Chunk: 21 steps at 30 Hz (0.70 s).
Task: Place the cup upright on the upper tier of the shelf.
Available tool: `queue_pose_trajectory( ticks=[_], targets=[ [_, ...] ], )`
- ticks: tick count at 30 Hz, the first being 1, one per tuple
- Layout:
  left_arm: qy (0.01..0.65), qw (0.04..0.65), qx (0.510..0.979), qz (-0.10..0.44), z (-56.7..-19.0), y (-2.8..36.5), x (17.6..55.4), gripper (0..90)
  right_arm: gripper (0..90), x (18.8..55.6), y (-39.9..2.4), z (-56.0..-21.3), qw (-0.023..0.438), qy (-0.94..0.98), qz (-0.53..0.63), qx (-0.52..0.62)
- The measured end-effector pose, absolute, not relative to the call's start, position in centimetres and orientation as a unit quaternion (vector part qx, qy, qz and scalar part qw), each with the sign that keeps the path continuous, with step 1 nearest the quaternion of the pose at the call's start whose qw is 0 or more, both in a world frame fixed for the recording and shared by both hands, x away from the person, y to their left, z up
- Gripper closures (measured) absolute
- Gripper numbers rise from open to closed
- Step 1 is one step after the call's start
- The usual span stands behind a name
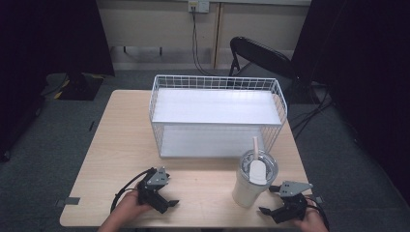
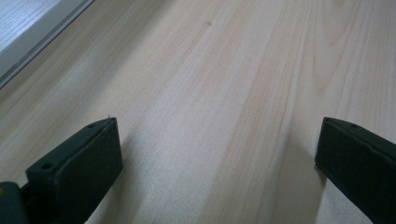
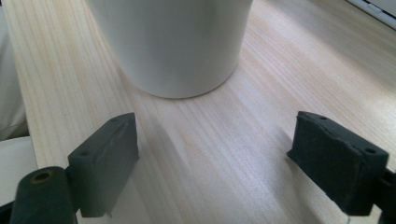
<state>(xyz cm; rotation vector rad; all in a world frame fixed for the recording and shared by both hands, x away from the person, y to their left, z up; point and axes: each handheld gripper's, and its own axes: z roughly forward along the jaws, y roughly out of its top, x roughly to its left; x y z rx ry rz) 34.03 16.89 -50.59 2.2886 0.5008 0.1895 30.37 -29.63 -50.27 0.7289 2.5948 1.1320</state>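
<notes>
Just ahead of the right hand-held gripper [image 3: 212, 154] stands the cup [image 3: 173, 42].

Table [image 1: 125, 145] evenly lit, surroundings dark; close views soft, perhaps slightly blurred.

On the rectangular light wooden table [image 1: 121, 145] stand one white wire basket [image 1: 217, 113] and, just in front of it, one white plastic lidded cup [image 1: 254, 179] (with one straw); two black two-jaw grippers flank that cup.
</notes>
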Motion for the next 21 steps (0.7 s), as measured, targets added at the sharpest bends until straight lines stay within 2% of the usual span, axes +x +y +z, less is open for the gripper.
queue_pose_trajectory(
  ticks=[8,14,21],
  targets=[
    [0.196,0.385,0.899,0.074,-50.6,16.9,34.0,0.0,13.5,30.3,-29.3,-50.3,0.115,0.877,0.383,0.266],
    [0.195,0.385,0.899,0.073,-50.6,16.9,34.1,0.0,14.5,30.2,-29.5,-49.5,0.083,0.865,0.417,0.267],
    [0.195,0.385,0.899,0.073,-50.6,16.9,34.1,0.0,13.9,30.1,-28.7,-48.5,0.082,0.856,0.44,0.259]
  ],
)
